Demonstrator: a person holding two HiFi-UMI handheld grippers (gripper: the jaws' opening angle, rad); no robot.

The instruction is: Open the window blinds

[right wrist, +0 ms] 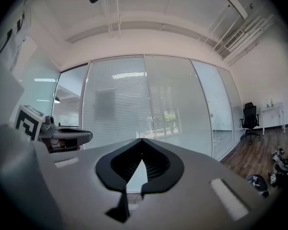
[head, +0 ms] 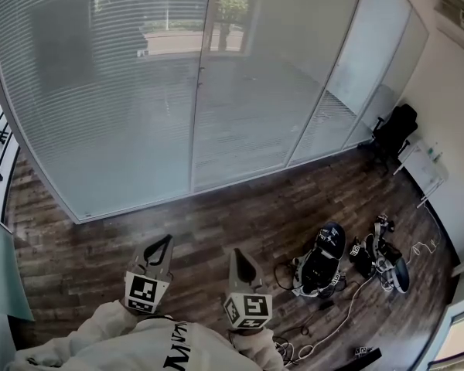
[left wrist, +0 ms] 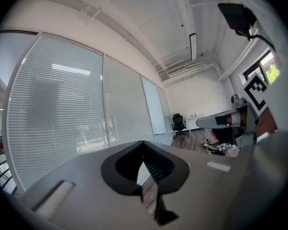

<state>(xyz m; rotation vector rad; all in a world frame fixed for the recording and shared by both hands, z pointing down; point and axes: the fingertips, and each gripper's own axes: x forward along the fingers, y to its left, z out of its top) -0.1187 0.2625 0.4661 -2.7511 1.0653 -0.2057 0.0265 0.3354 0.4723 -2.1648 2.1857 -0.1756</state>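
Both claws show in the head view: left gripper [head: 167, 240] and right gripper [head: 237, 253] sit low by my body, well apart from the blinds [head: 100, 107] across the glass wall. Bags [head: 321, 263] and cables [head: 336, 319] litter the floor on the right, so I'd approach straight ahead.

Left gripper view: jaws pressed together, empty, with the blinds off to the left.

Right gripper view: tips touching with nothing between, blinds dead ahead. I see no cord or wand, so I'd look for one first.

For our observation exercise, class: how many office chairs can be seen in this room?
1. A black office chair stands at the far right end of the glass wall, beside the white desk. Others may be hidden outside the views.
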